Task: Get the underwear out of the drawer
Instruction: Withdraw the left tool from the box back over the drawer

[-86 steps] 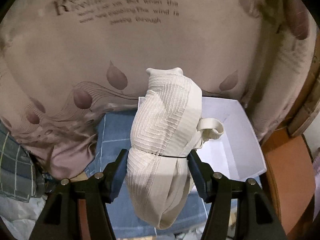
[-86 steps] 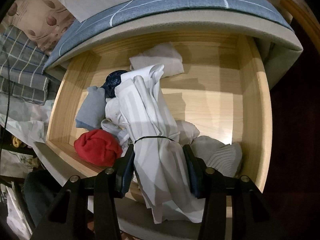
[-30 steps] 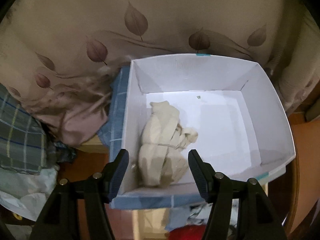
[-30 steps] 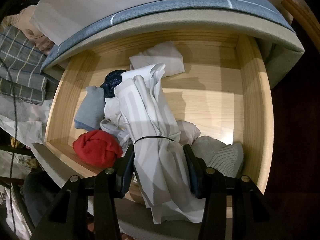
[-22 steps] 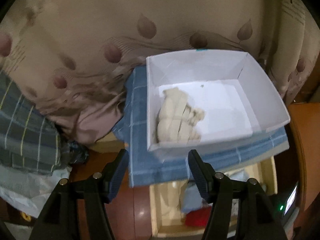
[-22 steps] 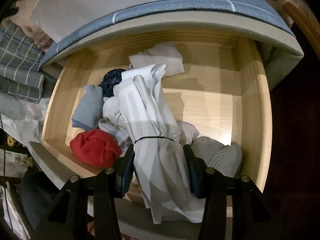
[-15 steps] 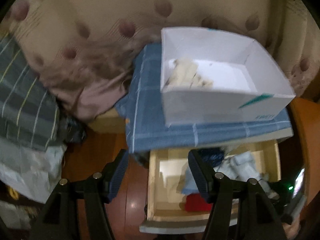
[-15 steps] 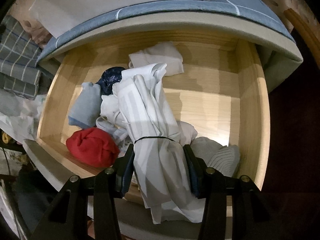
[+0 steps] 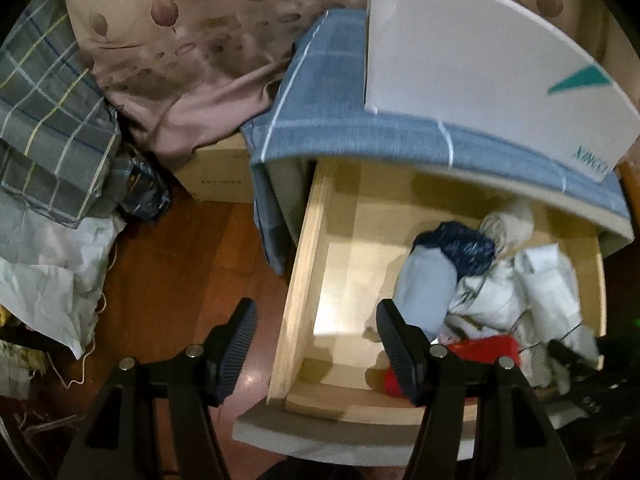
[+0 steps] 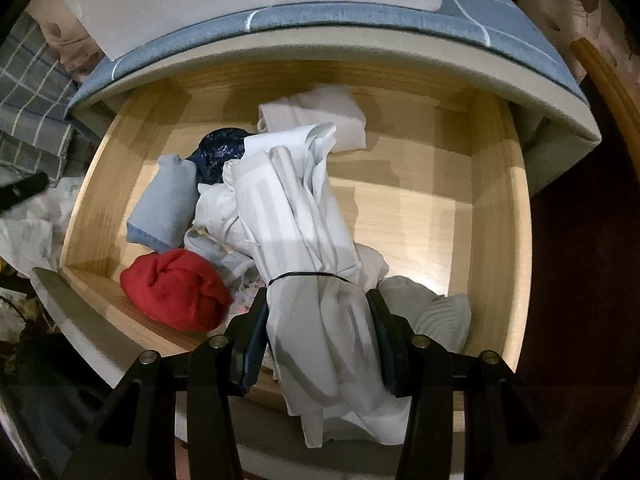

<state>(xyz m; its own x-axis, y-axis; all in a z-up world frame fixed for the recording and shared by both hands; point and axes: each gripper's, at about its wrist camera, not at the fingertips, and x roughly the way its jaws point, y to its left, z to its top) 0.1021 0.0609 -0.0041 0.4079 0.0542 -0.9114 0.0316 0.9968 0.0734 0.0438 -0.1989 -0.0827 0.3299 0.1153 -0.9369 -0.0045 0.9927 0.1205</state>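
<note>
The right tool (image 10: 316, 322) clamps the soft, light white striped cloth bundle (image 10: 296, 216) mid-roll; the left tool (image 9: 316, 334) gapes empty over the wooden drawer (image 9: 298, 280).

A dim room, lit from above — reddish-brown wooden floor (image 9: 168, 280) gleaming beside a bed draped in a leaf-patterned beige cover (image 9: 192, 52). A plaid grey blanket (image 9: 48, 132) and crumpled white bags (image 9: 52, 280) crowd the left; a cardboard box (image 9: 218, 174) sits beneath the bedding.
</note>
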